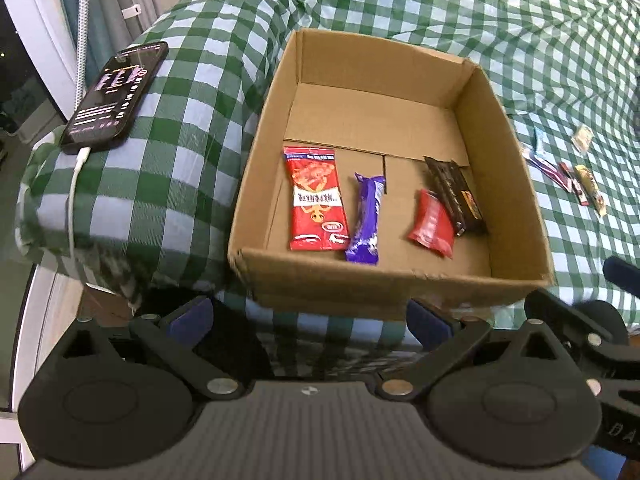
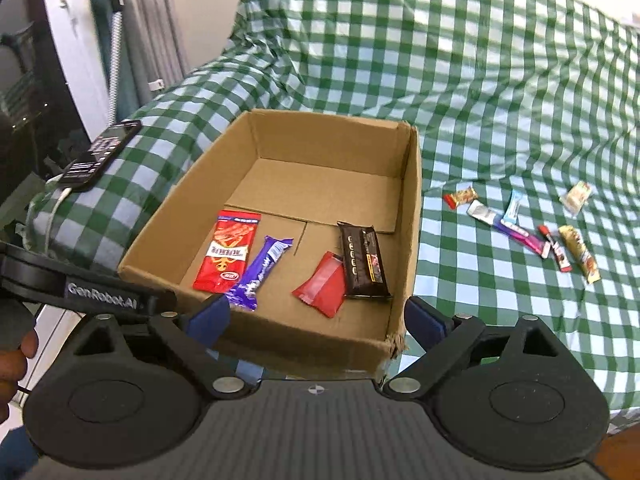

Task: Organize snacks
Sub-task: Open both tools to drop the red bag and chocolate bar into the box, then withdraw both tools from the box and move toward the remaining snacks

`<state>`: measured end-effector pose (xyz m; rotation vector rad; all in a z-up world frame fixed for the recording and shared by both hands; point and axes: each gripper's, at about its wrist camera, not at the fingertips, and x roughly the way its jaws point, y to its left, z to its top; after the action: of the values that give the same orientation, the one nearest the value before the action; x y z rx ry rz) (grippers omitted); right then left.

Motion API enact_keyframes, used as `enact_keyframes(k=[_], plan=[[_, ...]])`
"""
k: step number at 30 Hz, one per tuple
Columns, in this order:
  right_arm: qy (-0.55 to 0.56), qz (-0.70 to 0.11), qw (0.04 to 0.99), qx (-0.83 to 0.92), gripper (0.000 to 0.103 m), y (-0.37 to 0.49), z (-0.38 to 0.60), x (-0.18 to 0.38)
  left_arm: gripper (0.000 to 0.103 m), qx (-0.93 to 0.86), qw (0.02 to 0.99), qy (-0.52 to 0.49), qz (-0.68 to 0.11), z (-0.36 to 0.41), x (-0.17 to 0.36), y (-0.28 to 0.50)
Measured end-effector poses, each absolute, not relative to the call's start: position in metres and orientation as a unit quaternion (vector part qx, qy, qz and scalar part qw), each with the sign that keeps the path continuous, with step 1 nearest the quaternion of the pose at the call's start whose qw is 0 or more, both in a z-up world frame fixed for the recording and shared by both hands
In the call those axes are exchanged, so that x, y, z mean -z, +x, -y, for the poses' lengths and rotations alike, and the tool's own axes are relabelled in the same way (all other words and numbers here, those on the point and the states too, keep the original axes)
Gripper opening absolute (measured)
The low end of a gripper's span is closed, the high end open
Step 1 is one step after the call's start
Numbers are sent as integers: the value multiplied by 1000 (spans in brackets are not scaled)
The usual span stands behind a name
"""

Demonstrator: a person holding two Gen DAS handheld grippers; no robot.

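An open cardboard box [image 1: 516,152] [image 2: 414,216] sits on a green checked sofa. Inside lie a large red snack packet [image 1: 316,198] [image 2: 228,252], a purple chocolate bar [image 1: 366,220] [image 2: 262,272], a small red packet [image 1: 432,224] [image 2: 324,282] and a dark brown bar [image 1: 456,196] [image 2: 364,260]. Several loose snack bars [image 2: 520,228] [image 1: 568,172] lie on the seat to the box's right. My left gripper [image 1: 310,316] is open and empty before the box's near wall. My right gripper [image 2: 316,322] is open and empty, its fingers straddling the box's near right corner.
A black phone [image 1: 116,96] [image 2: 102,156] on a white charging cable rests on the sofa armrest left of the box. The checked sofa back [image 2: 440,48] rises behind. The left gripper's body [image 2: 80,288] shows at the left of the right wrist view.
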<state>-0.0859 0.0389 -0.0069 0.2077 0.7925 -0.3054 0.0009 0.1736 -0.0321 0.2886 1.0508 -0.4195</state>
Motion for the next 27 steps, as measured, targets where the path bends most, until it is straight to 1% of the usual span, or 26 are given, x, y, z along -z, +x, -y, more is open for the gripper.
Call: enact_keyframes(k=[13, 27], plan=[[82, -341, 924, 150, 97, -129, -58, -17, 103, 209, 854, 146, -453, -180, 8, -49], [85, -322, 930, 153, 97, -147, -64, -24, 103, 209, 862, 148, -439, -182, 1, -63]])
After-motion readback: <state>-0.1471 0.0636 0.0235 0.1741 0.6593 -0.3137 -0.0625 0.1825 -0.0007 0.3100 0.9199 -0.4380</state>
